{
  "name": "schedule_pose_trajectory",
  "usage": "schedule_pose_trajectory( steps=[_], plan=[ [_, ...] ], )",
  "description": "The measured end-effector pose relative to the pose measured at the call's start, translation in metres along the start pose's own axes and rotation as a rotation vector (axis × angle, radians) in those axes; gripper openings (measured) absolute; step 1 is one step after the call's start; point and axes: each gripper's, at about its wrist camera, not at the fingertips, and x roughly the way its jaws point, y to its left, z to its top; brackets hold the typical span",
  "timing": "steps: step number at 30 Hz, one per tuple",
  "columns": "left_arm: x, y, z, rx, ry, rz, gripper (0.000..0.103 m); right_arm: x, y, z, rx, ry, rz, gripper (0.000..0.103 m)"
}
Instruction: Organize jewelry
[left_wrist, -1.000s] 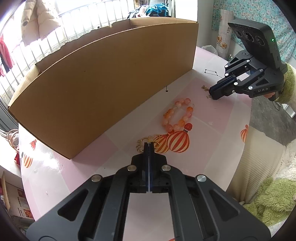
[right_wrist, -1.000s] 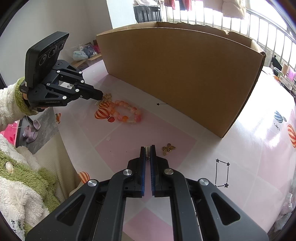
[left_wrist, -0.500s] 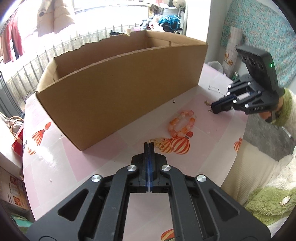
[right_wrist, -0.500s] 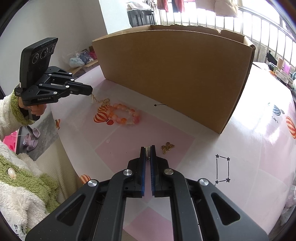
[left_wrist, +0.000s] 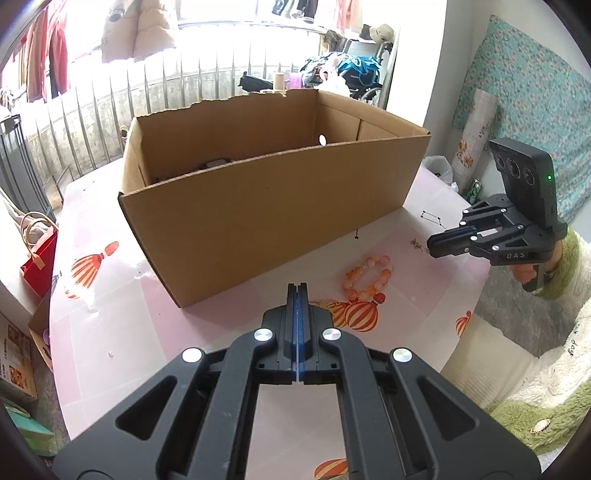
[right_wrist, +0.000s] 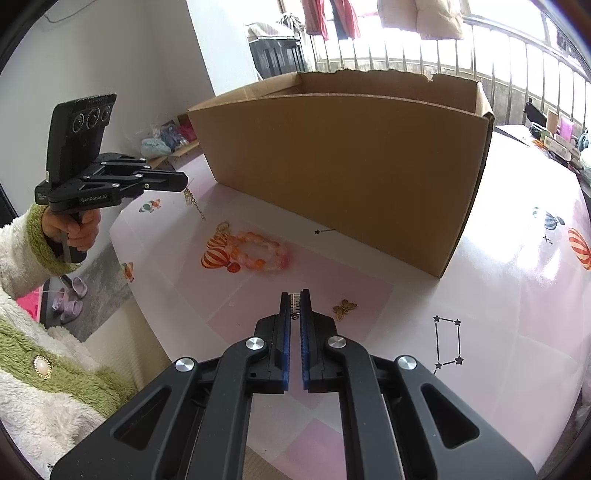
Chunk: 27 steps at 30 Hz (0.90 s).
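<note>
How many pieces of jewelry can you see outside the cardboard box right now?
4: a gold chain hanging from the left gripper, a small toothed piece in the right gripper, a bead bracelet and a butterfly charm on the table. The box may hide more.

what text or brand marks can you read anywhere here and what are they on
"GenRobot.AI": white print on the side of the left gripper, seen from the right wrist.
"DAS": faint letters on the body of the right gripper, seen from the left wrist; possibly part of a longer mark.
Printed box on the floor, far left: too blurred to read.
Cardboard box: no print visible.
</note>
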Motion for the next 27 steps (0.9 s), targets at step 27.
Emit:
schedule_pose_trajectory(
  steps=[27],
  plan=[
    [-0.044, -0.001, 0.128, 0.029, -0.156, -0.051, 0.000, -0.063, 0.002, 0.123, -0.072, -0.231, -0.004, 0.005]
  ],
)
